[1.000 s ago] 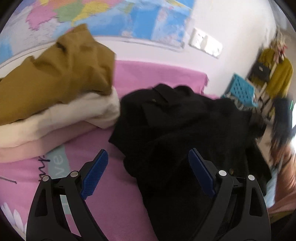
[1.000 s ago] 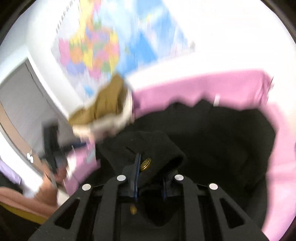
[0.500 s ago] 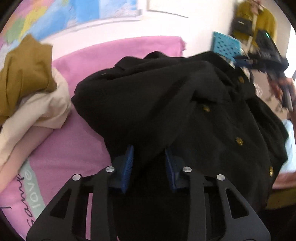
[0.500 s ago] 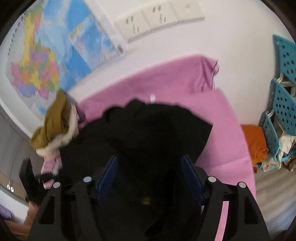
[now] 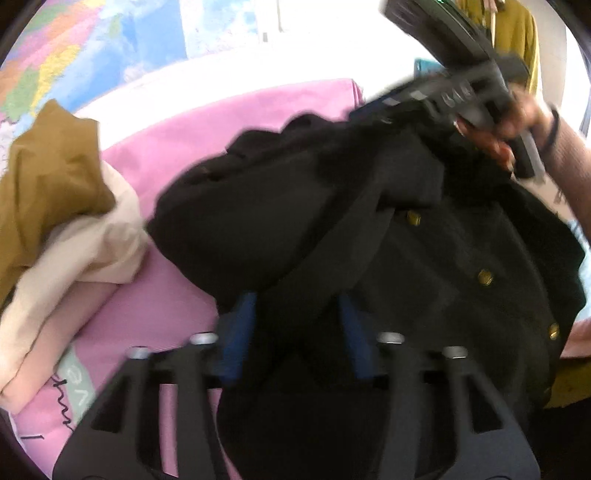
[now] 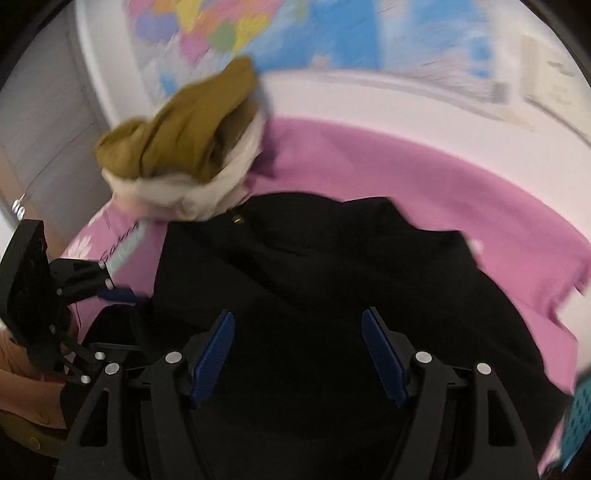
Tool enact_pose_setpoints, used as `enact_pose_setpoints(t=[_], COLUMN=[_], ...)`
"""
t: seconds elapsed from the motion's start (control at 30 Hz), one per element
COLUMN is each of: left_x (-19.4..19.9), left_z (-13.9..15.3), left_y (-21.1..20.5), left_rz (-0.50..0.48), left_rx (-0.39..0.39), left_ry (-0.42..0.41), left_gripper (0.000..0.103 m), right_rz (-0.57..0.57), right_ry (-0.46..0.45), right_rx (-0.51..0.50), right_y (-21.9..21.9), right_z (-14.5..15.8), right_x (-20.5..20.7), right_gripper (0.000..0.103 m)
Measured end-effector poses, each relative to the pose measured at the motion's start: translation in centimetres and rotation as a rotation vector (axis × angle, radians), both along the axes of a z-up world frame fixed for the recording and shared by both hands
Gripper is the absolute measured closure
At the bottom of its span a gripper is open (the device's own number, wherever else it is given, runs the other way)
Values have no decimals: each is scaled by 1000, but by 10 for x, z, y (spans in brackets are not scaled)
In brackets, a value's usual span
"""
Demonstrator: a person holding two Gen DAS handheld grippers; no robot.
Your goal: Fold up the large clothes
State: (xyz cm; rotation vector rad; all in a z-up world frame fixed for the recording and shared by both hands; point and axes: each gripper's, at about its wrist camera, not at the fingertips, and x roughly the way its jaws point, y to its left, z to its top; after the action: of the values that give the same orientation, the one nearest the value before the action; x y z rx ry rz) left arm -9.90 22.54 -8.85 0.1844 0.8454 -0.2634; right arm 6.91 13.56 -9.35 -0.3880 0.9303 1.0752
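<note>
Nearest you, the left gripper point(image 5: 295, 325) has its fingers drawn in close around a thick bunch of the black coat point(image 5: 424, 258) – cloth fills the gap and the blue pads press into it, so you have a hold there. The right gripper point(image 6: 299, 354) stands with fingers wide apart above the coat, nothing between the pads; it is holding nothing.

The coat lies heaped on the pink sheet point(image 6: 406, 166), brass buttons showing along one front edge, the collar end rumpled. Beyond it, at the sheet's far-left corner, sits the stack of folded clothes point(image 5: 55, 206) – mustard on top, cream and pale pink beneath. A wall map point(image 6: 332, 33) hangs behind.

Risks from here, as I judge them:
- You hold a bunch, not an edge; lift now and several layers may come up together, so the fold skews.
- Drag the coat left and its hem could catch the stack and topple it.
- The right view is blurred – you may grab at the wrong fold.
</note>
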Motion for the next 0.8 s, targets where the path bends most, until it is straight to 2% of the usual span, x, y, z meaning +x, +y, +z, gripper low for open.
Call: enact_pose_setpoints(t=[0.07, 0.13, 0.17, 0.23, 0.27, 0.33, 0.47, 0.5, 0.57, 0.63, 0.67, 0.7, 0.73, 0.77, 0.8], left_x=[-2, -13, -17, -23, -25, -27, -32, -30, -27, -32, -34, -34, -37, -40, -41], left_z=[-5, -2, 0, 1, 2, 1, 1, -3, -12, -14, -10, -6, 3, 14, 21], left_y=[-2, 2, 4, 8, 9, 9, 3, 1, -5, -4, 2, 6, 14, 21, 26], left_rz=[3, -3, -3, 5, 7, 6, -10, -31, -39, -51, -55, -56, -56, -47, -39], left_rx=[31, 20, 9, 4, 1, 5, 2, -7, 34, 40, -1, -31, -82, -107, -119], left_ry=[4, -28, -32, -35, -34, -36, -58, -35, 6, 11, 14, 14, -7, -51, -82], left_gripper=[85, 89, 89, 90, 92, 95, 100, 102, 102, 99, 95, 89, 78, 66, 62], right_rz=[48, 110, 137, 180, 205, 192, 104, 77, 69, 36, -8, -49, -105, -139, -164], right_ry=[27, 76, 102, 115, 118, 80, 48, 26, 54, 105, 95, 92, 100, 108, 107], right_rx=[-28, -49, -57, -70, -64, -29, 141, 136, 106, 66, 60, 73, 128, 187, 225], right_y=[16, 30, 35, 44, 46, 44, 34, 35, 39, 39, 30, 21, -1, -23, -41], right_z=[-10, -20, -24, -26, -24, -9, 37, 39, 28, 12, 9, 11, 18, 26, 33], right_x=[-2, -3, -5, -9, -12, -15, -2, 2, 7, 15, 19, 23, 27, 28, 28], right_gripper=[33, 37, 43, 75, 99, 100, 101, 101, 100, 89, 70, 44, 36, 33, 33])
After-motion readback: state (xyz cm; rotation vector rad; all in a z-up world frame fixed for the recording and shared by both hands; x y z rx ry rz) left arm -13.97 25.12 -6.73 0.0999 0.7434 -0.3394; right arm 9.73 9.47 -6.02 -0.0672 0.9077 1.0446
